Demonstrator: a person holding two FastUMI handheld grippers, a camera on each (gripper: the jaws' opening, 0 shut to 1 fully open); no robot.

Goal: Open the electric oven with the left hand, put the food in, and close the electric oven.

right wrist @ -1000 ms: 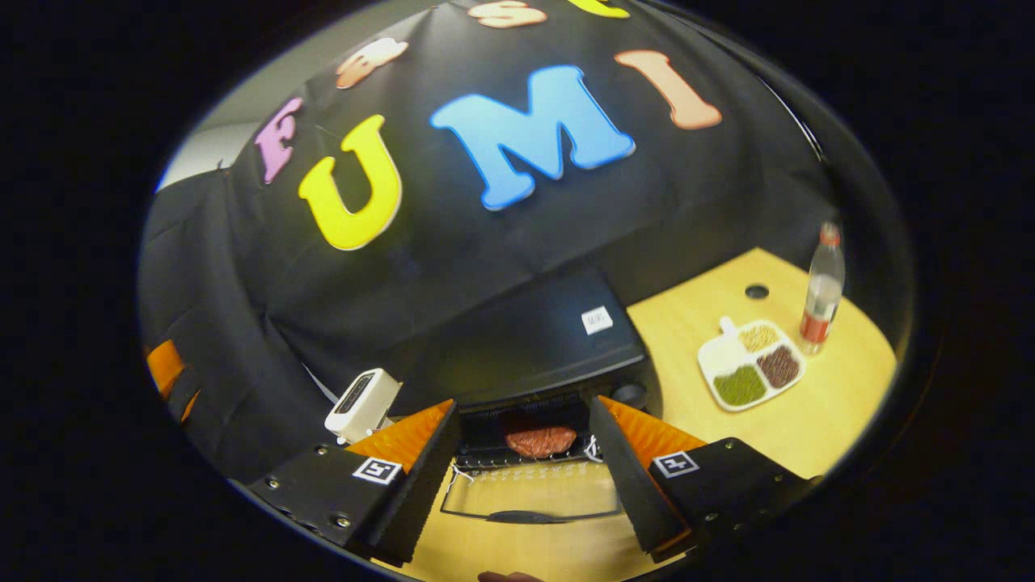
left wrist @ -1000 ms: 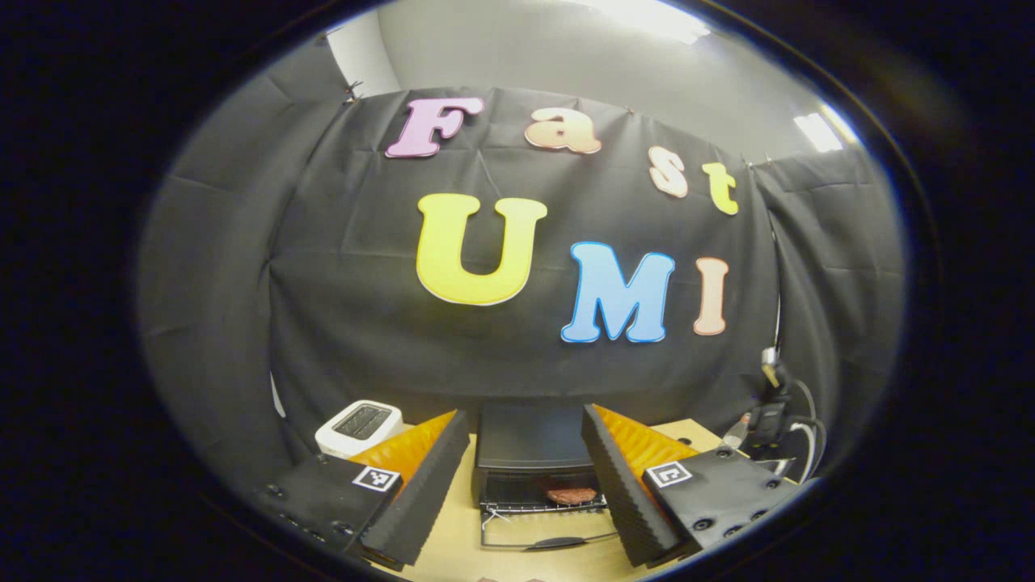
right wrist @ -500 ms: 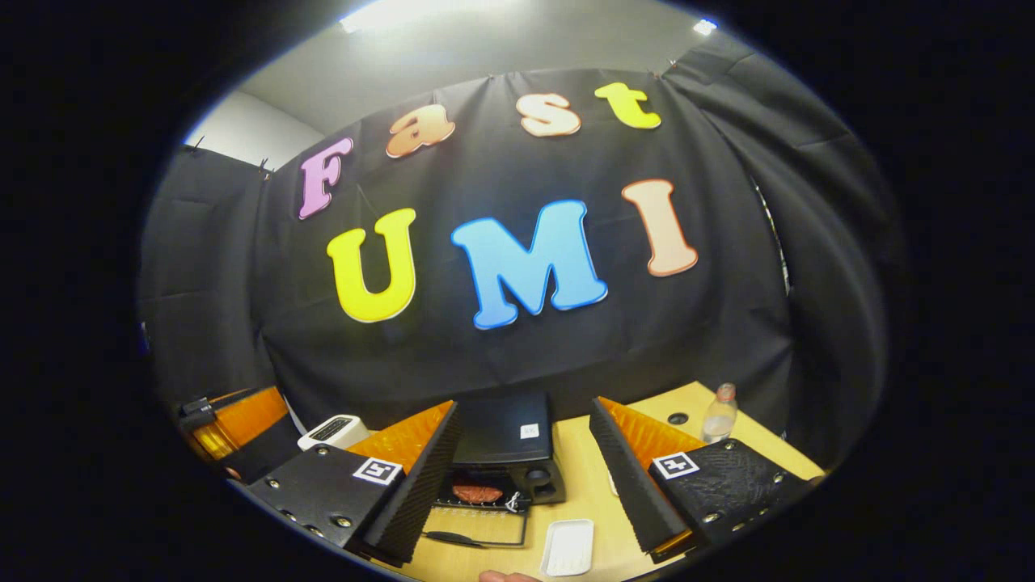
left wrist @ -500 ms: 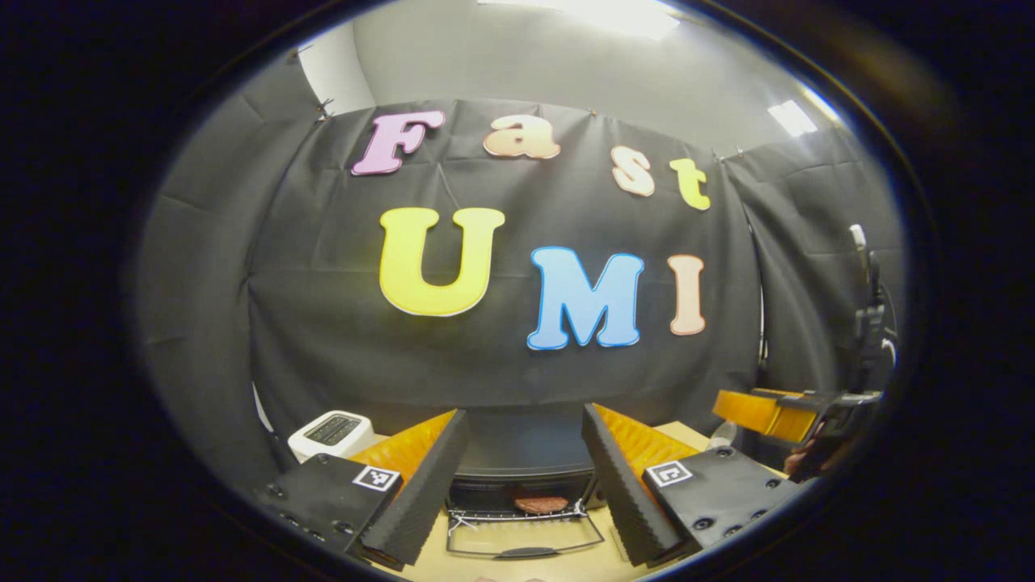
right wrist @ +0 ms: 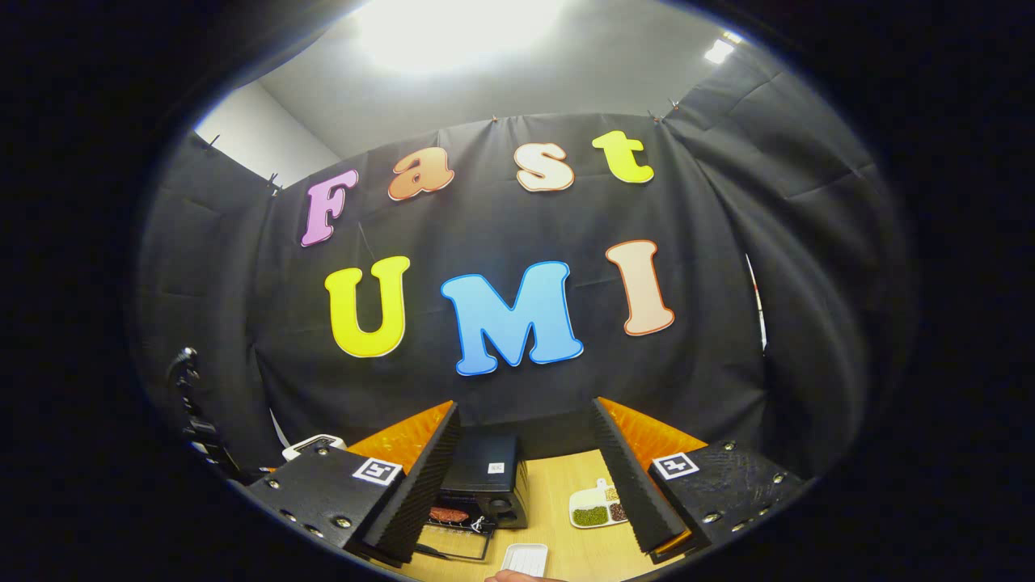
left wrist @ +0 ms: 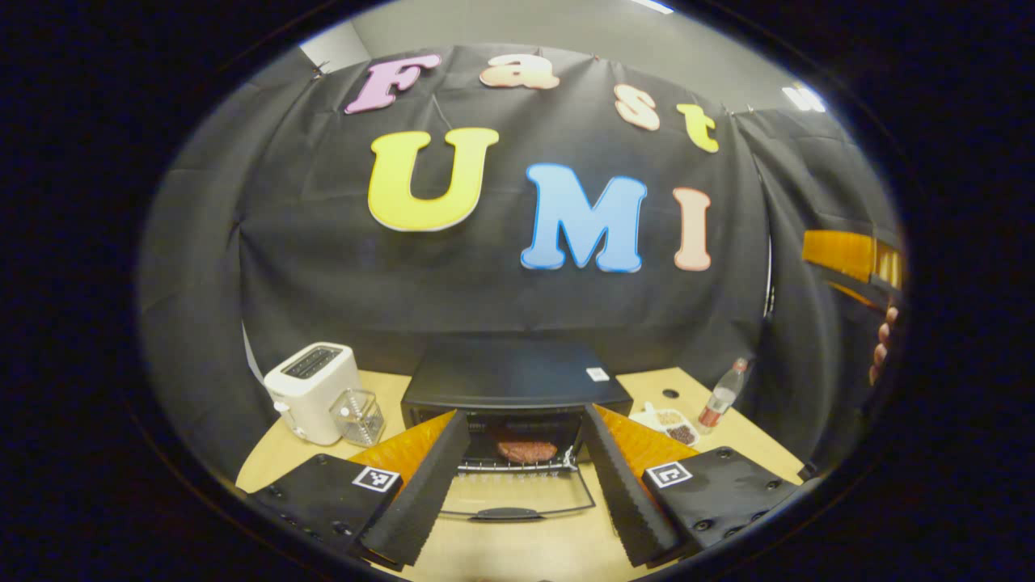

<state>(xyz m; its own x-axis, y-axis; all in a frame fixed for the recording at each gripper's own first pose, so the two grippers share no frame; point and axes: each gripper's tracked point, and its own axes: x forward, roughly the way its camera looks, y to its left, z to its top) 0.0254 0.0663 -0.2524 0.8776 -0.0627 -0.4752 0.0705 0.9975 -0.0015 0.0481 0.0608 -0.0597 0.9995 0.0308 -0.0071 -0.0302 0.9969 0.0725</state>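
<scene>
Hovering well back from the table (left wrist: 275, 453), the left gripper (left wrist: 521, 485) hangs spread wide and empty, its fingers framing the electric oven (left wrist: 517, 384) at lower centre of the left gripper view. One oven door (left wrist: 517, 499) lies flat open toward the near edge, bare wood beside it. One meat patty (left wrist: 526, 450) sits on the rack inside. One toaster (left wrist: 311, 392) lower left, one bottle (left wrist: 724, 394) and one divided plate (left wrist: 669, 422) lower right. The right gripper (right wrist: 525, 501), also spread and empty, has pulled higher and farther back than a second ago; one white tray (right wrist: 524, 558) shows at bottom centre of its view.
</scene>
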